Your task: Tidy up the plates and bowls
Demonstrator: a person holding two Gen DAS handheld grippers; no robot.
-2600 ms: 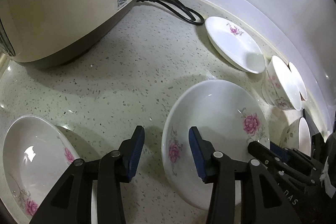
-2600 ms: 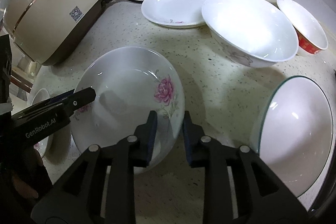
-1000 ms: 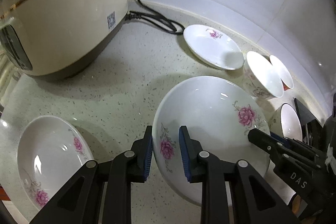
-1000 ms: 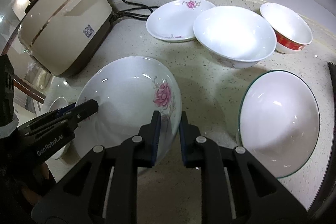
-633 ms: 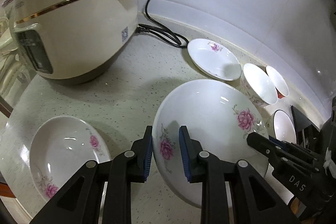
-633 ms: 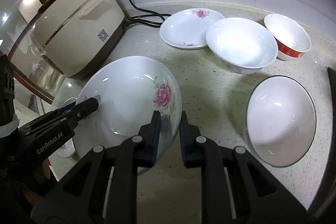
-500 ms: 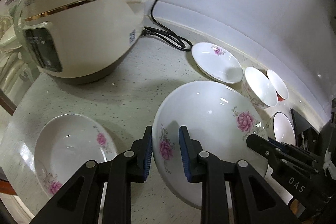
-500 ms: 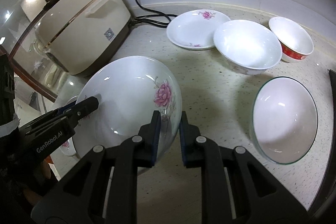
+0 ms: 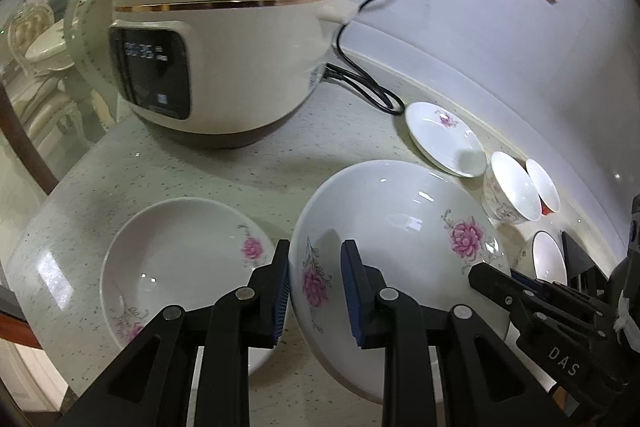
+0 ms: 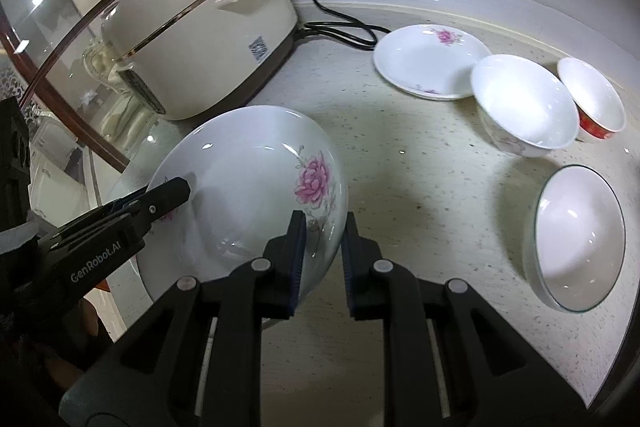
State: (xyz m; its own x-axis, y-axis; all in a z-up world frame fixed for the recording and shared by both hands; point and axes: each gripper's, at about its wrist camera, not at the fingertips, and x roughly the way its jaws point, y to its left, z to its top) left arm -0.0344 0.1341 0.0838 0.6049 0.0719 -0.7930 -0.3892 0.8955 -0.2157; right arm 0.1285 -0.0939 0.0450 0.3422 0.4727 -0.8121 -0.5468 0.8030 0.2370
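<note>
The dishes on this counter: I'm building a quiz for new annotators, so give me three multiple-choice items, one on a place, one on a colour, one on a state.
1. Where does the small flowered plate lie?
A. beside the black power cord
B. on top of the rice cooker
C. inside the green-rimmed bowl

2. What colour is the band on the smallest bowl?
A. blue
B. red
C. yellow

3. How is the large flowered dish held?
A. by the left gripper alone
B. by no gripper
C. by both grippers at opposite rims

Answers: 1 A, the cord loops just left of it. 2 B, red shows below its rim. 3 C, the left gripper and right gripper each clamp a rim.
</note>
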